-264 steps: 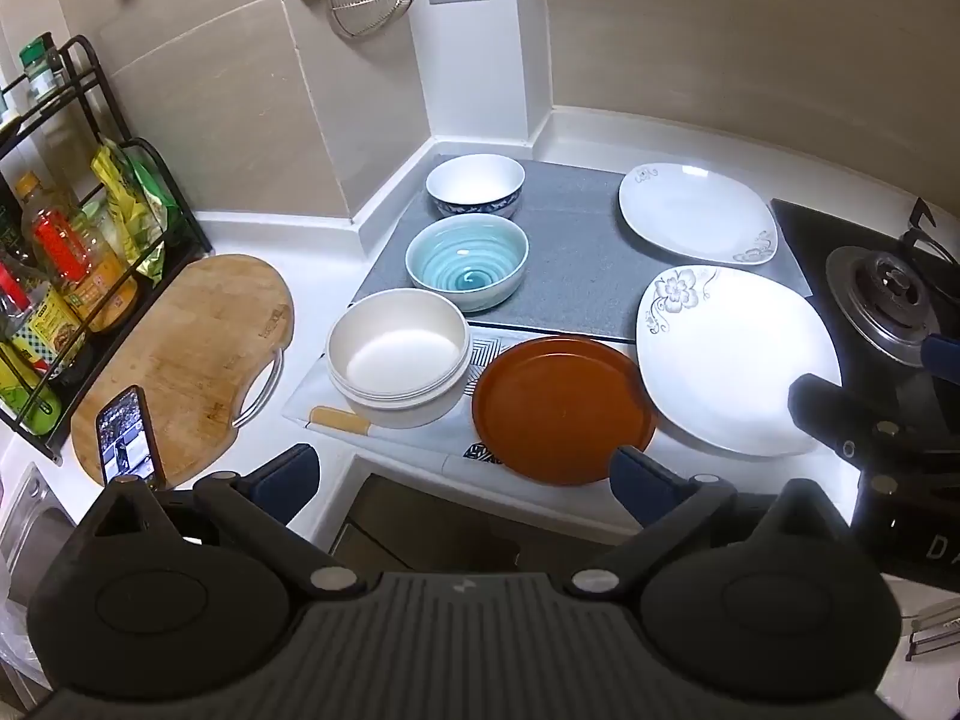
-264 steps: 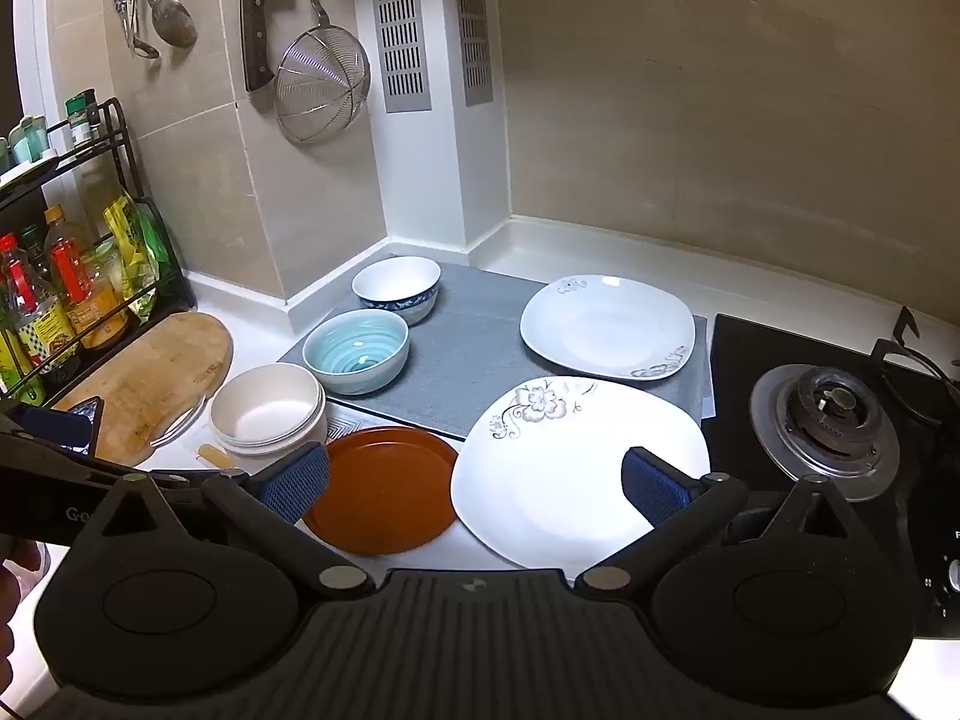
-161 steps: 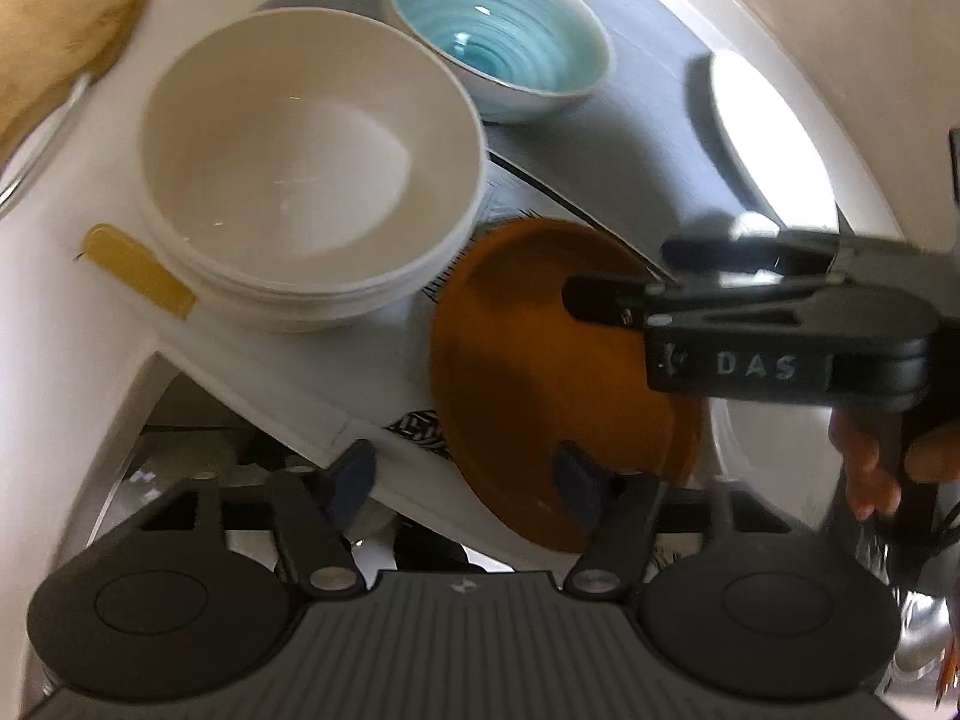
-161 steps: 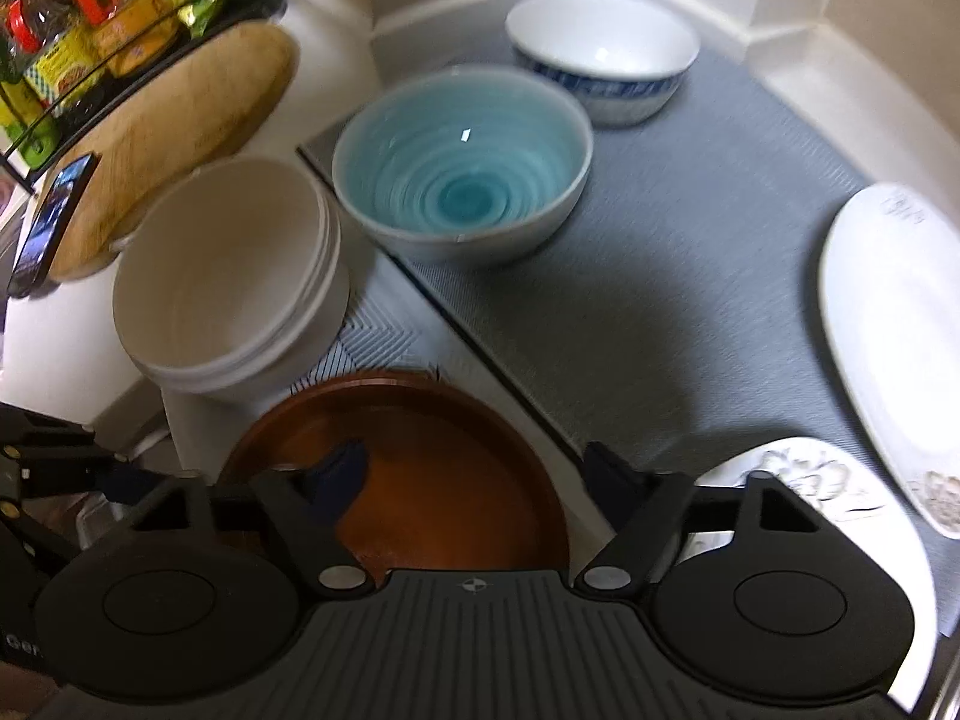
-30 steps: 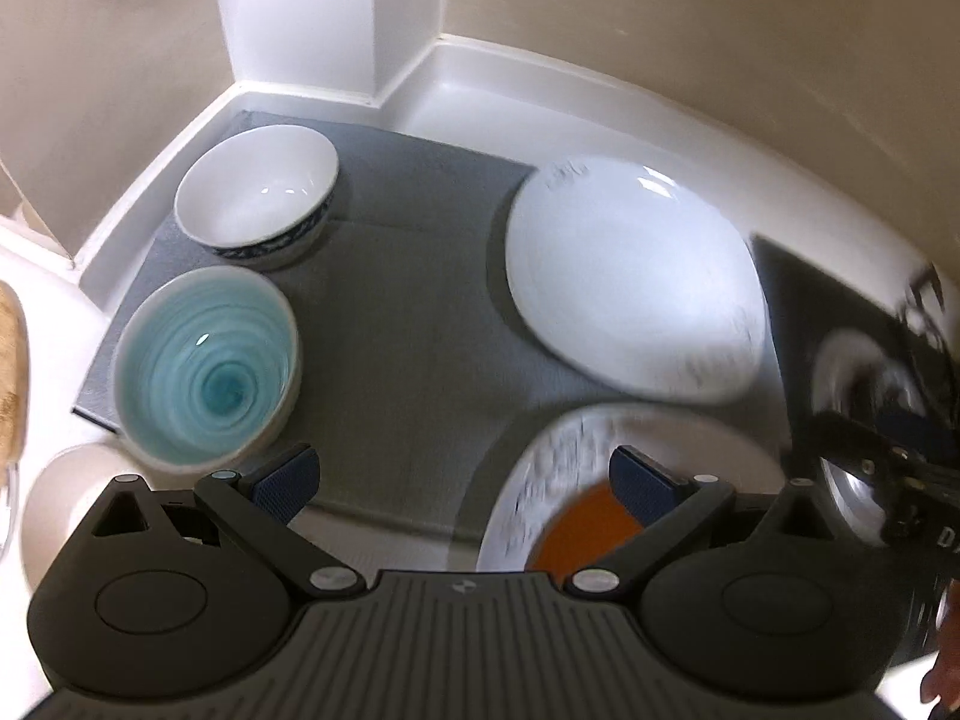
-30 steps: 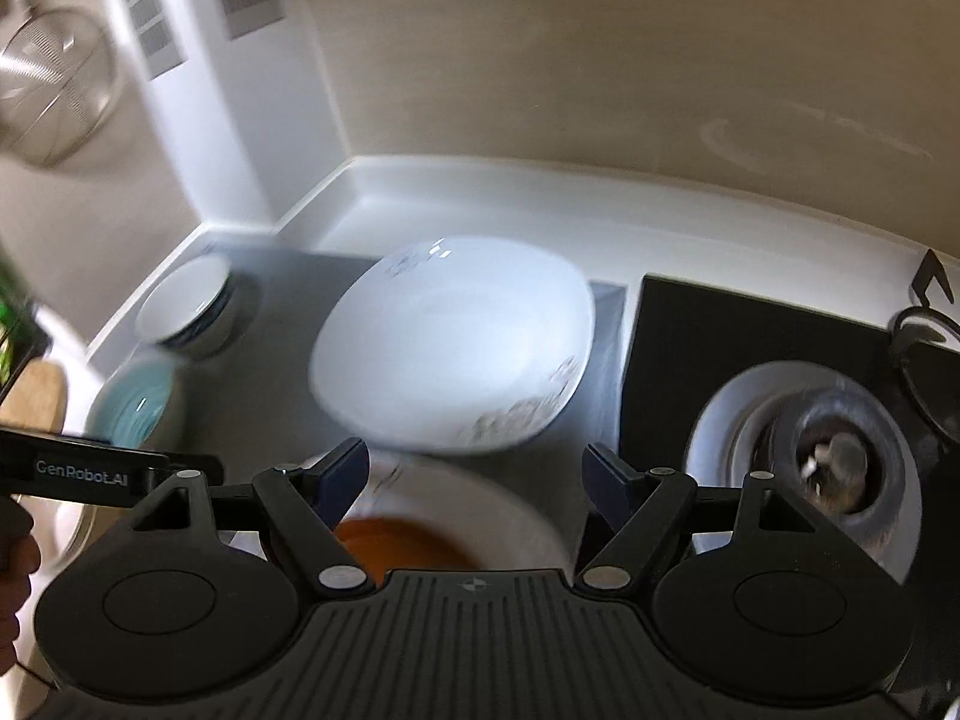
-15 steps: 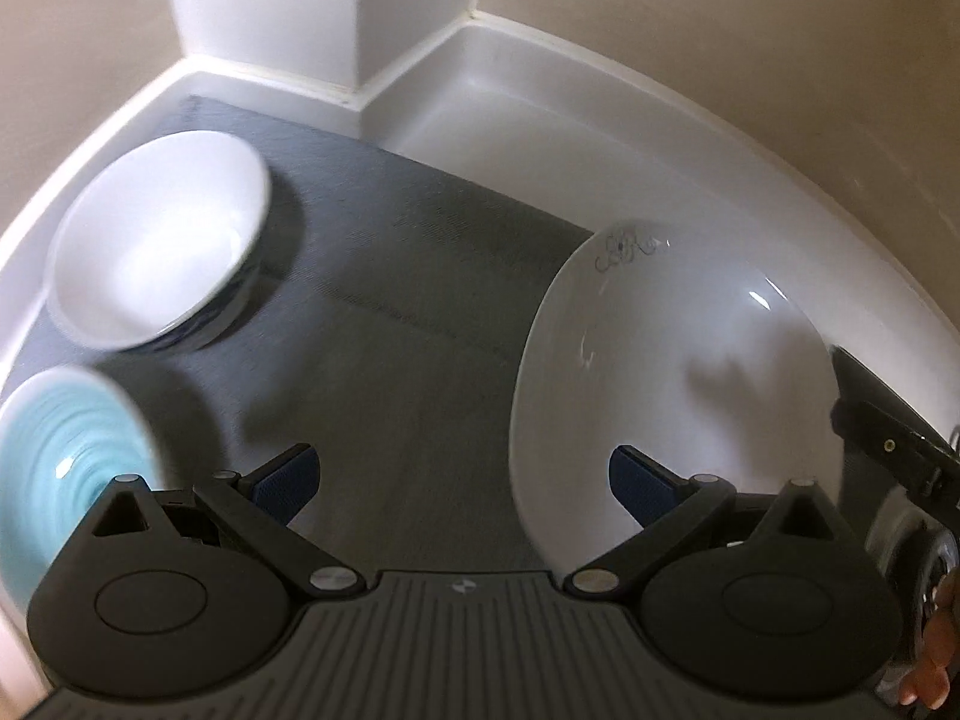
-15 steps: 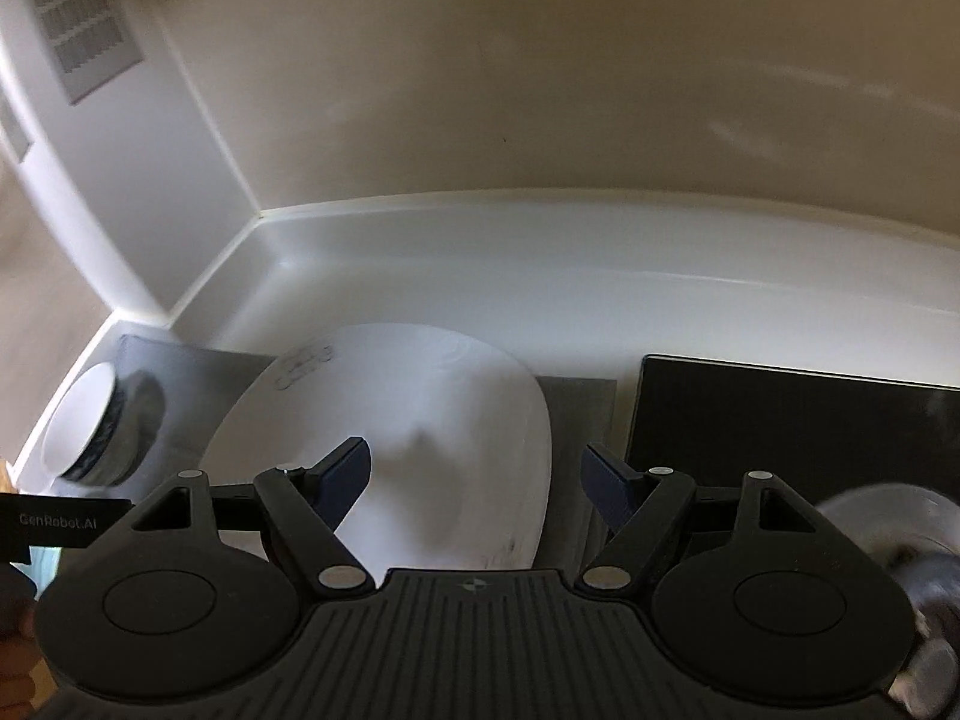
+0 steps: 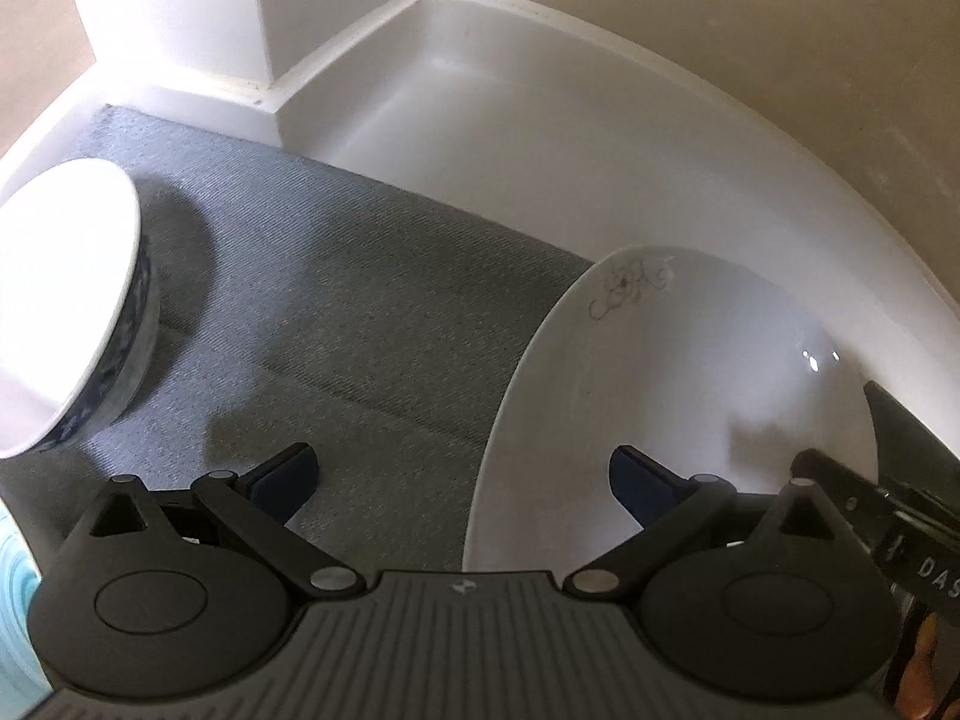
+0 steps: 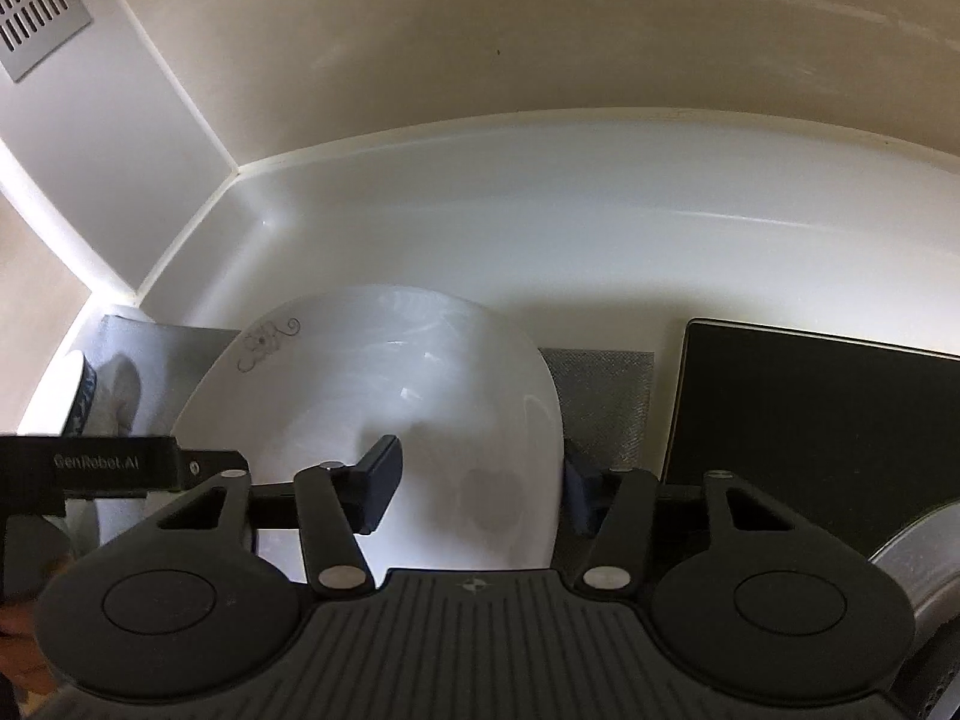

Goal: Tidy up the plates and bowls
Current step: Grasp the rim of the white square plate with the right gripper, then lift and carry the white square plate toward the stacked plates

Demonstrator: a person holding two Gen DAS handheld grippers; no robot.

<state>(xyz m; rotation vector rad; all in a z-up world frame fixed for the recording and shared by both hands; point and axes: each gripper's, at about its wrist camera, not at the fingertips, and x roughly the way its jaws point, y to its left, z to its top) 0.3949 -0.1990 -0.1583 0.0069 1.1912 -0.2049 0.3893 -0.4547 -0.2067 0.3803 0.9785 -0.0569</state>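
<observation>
**dishguy:** Left gripper (image 9: 462,474) was spread wide, nothing between the pads. Going left to right from its camera: a sliver of the teal bowl (image 9: 15,600) at the bottom-left edge, then the white bowl with the blue band (image 9: 66,312) sitting on the grey mat (image 9: 336,324), then the left pad over bare mat and the right pad over the white plate (image 9: 678,384). That plate had a little floral print near its far rim and lay mostly on the mat, its far edge near the white counter (image 9: 540,138) by the wall.

**panhandle:** And the right gripper (image 10: 480,486)?

**dishguy:** Also apart, not clamped on anything. Its left pad hung over the middle of the white plate (image 10: 390,384), and its right pad sat just past the plate's right edge, so the edge was between the fingers. Couldn't tell if either pad actually touched it. Left of that you could see the other tool's body poking in, and the blue-band bowl (image 10: 81,396) at the far left. Right of the plate was a strip of mat (image 10: 606,396), then the black cooktop (image 10: 828,420).
</observation>
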